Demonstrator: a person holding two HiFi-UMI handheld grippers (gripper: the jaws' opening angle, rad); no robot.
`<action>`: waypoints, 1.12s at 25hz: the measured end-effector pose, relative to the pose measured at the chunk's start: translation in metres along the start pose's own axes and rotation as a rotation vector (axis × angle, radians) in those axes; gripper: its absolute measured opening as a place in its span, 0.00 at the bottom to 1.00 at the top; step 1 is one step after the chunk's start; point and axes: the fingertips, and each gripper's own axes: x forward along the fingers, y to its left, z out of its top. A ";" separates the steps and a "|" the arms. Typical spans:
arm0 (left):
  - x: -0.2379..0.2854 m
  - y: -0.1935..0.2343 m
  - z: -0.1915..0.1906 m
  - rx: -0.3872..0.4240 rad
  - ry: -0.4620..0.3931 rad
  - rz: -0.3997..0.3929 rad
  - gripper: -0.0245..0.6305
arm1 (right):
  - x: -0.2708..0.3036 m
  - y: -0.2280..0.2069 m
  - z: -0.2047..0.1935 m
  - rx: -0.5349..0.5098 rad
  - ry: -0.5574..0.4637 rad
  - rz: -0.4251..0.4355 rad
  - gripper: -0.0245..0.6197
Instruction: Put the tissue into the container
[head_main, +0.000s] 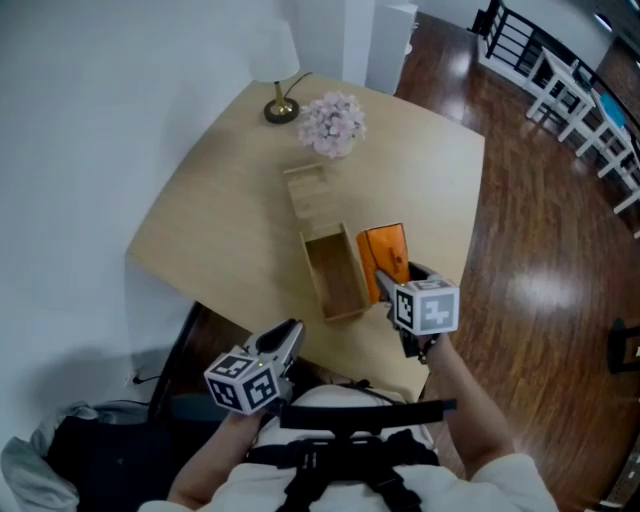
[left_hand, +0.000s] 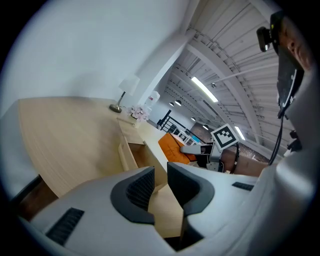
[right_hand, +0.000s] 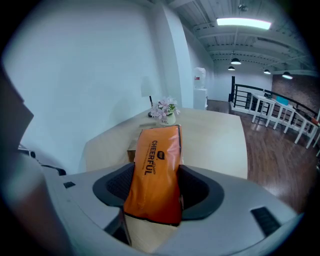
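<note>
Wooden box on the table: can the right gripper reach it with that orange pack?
Probably yes. The right gripper, shut on the orange tissue pack, is right beside the open wooden box; nothing lies between them, and the left gripper is back near the table edge.

A loft-like room: wooden table (head_main: 220, 230) with lamp (head_main: 275, 60) and flowers (head_main: 333, 123), plank floor (head_main: 540, 230), railing (head_main: 575, 90), ceiling strip lights (right_hand: 244, 22).

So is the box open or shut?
Open. The box has no lid on, its bare inside shows, and the lid lies beyond it.
</note>
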 end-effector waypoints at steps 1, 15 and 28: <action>-0.002 0.001 0.001 0.000 -0.003 0.002 0.15 | -0.001 0.006 -0.001 -0.003 0.000 0.007 0.48; -0.026 0.018 0.002 -0.003 -0.018 0.030 0.15 | 0.023 0.064 -0.010 -0.037 0.041 0.068 0.47; -0.039 0.031 0.001 -0.028 -0.044 0.054 0.15 | 0.067 0.091 -0.008 -0.096 0.077 0.042 0.46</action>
